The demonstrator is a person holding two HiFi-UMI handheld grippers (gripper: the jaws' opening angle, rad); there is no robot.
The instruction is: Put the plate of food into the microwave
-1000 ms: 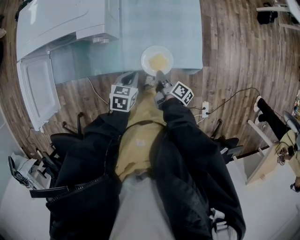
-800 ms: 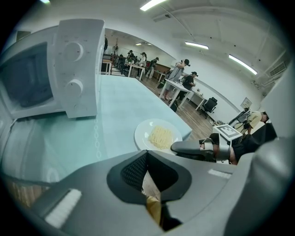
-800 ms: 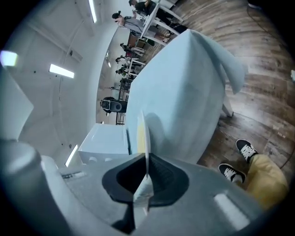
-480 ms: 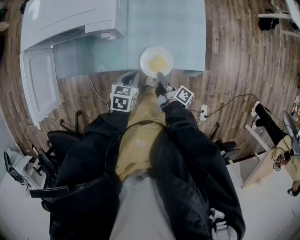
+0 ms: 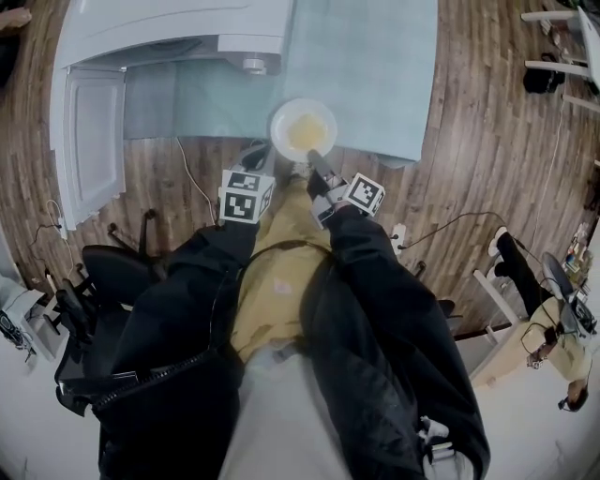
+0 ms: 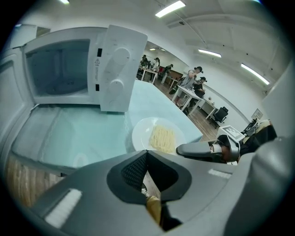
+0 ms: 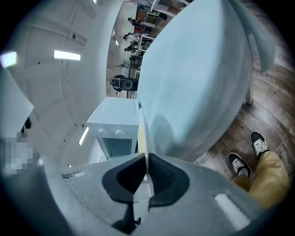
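A white plate [image 5: 302, 129] with pale noodles [image 5: 309, 127] hangs at the near edge of the pale blue table [image 5: 375, 66]. My right gripper [image 5: 315, 159] is shut on its near rim. Its jaws have just been closing with the rim between them. In the right gripper view the plate [image 7: 142, 126] stands edge-on in that gripper [image 7: 145, 159]. The white microwave [image 5: 169, 23] sits at the table's left, its door [image 5: 89, 141] swung wide open. My left gripper [image 5: 258, 155] is shut and empty, left of the plate [image 6: 146, 134]; its jaws [image 6: 146, 154] meet.
Black office chairs [image 5: 112, 272] stand on the wooden floor at my left. A cable [image 5: 187, 178] and a power strip [image 5: 397, 234] lie on the floor near my legs. People and desks [image 6: 193, 83] fill the far room.
The plate, held by my right gripper, has shifted left along the table edge toward the microwave. My left gripper moved with it. The head view has swung left.
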